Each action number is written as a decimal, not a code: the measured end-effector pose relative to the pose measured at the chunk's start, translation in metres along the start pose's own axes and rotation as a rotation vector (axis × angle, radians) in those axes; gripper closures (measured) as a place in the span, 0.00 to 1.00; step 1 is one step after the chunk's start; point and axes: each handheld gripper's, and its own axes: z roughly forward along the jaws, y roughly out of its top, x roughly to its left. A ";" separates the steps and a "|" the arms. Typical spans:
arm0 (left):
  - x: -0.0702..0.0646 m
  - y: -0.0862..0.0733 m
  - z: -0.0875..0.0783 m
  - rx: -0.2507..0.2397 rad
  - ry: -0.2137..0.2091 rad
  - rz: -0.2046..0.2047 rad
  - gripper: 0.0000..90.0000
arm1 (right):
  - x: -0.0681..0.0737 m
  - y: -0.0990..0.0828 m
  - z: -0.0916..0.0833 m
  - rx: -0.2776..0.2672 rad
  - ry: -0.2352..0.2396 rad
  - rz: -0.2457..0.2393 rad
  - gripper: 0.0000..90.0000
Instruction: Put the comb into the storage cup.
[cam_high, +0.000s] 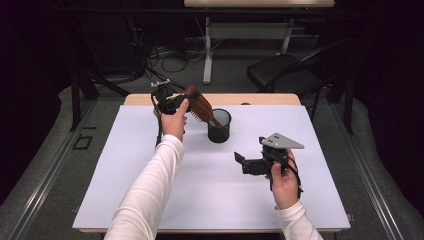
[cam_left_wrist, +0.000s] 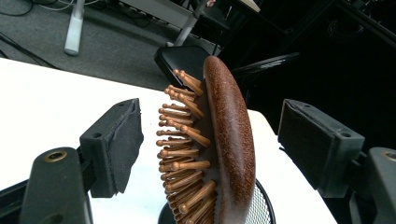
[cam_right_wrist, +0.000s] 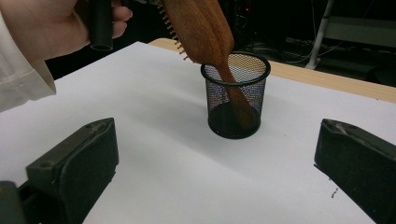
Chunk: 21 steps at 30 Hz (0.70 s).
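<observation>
A brown wooden hairbrush (cam_high: 200, 107) leans with its handle down inside a black mesh cup (cam_high: 219, 127) at the back middle of the white table. My left gripper (cam_high: 192, 100) is raised at the brush head. In the left gripper view the brush (cam_left_wrist: 229, 140) stands between the pads with a gap on each side, bristles toward the left pad (cam_left_wrist: 121, 140), and the left gripper (cam_left_wrist: 210, 121) is open. My right gripper (cam_high: 240, 162) hovers open in front of the cup and to its right, empty. In the right gripper view it (cam_right_wrist: 217, 135) faces the cup (cam_right_wrist: 236, 112) and the brush (cam_right_wrist: 201, 28).
A white sheet (cam_high: 150, 165) covers the table, with a wooden strip (cam_high: 260, 99) along the far edge. A black chair (cam_high: 285, 72) and a desk frame (cam_high: 207, 55) stand behind the table. Cables lie on the floor at the back.
</observation>
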 end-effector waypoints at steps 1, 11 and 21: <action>0.000 0.000 -0.001 -0.005 0.002 -0.003 0.25 | 0.000 0.000 0.000 -0.002 0.001 0.000 0.00; 0.000 0.007 -0.010 -0.029 -0.003 0.008 0.23 | 0.001 -0.001 0.001 0.002 0.002 -0.001 0.00; -0.003 0.012 -0.017 -0.053 -0.031 0.018 0.18 | 0.001 -0.001 0.001 0.007 0.003 -0.004 0.00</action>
